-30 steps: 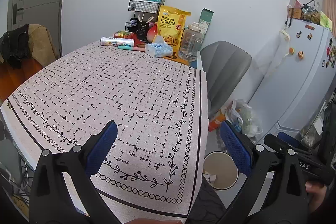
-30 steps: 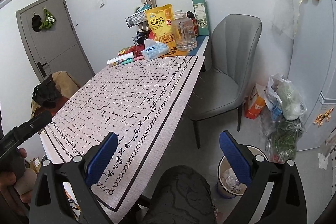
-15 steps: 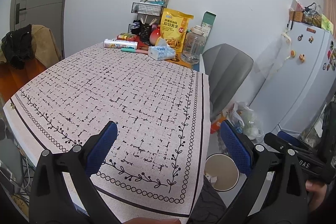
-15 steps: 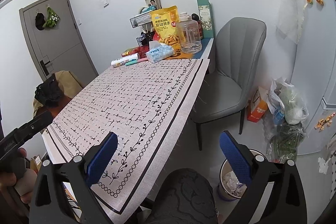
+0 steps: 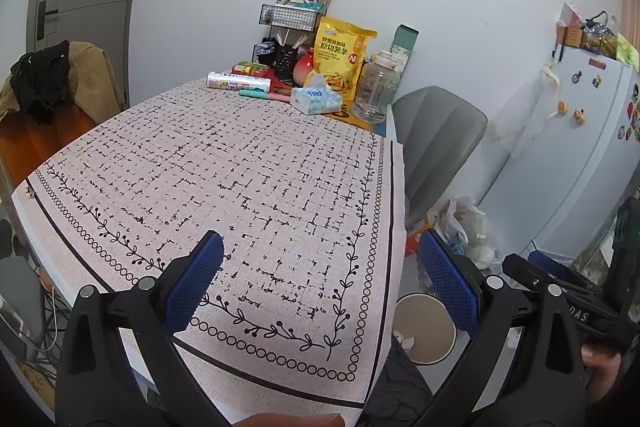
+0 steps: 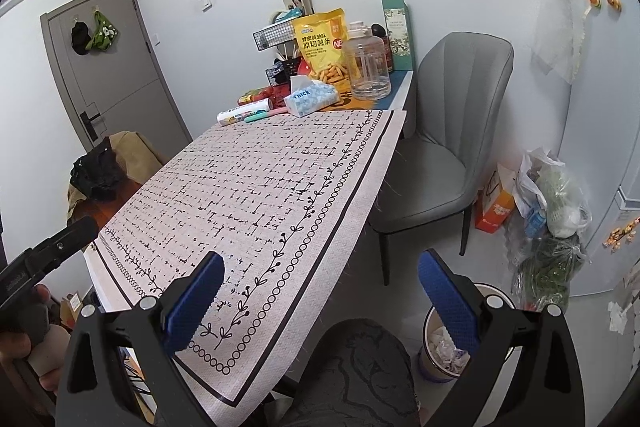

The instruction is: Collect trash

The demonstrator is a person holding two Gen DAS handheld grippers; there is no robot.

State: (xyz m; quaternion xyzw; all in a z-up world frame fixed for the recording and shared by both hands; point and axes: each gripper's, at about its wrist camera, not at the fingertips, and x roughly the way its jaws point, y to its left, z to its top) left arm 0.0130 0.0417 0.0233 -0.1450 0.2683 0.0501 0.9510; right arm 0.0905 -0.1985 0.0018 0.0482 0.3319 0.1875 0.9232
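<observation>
A small round waste bin (image 5: 425, 327) stands on the floor by the table's right front corner; in the right wrist view the waste bin (image 6: 444, 347) holds crumpled paper. The table (image 5: 256, 167) is covered by a pink cloth with black marks. My left gripper (image 5: 320, 279) hangs open over the cloth's near edge with nothing between its blue pads. My right gripper (image 6: 320, 291) is open too, over the table's right front corner and the floor. The right tool also shows in the left wrist view as a black bar (image 5: 560, 291), held by a hand.
At the table's far end stand a tissue pack (image 5: 316, 99), a yellow snack bag (image 5: 340, 57), a clear jug (image 5: 374, 93), a tube (image 5: 238, 81) and a wire rack (image 5: 290, 17). A grey chair (image 6: 444, 147), plastic bags (image 6: 556, 203) and a fridge (image 5: 580, 155) are on the right.
Both cameras have risen and pulled back a little, so the table looks slightly farther. Both grippers stay open.
</observation>
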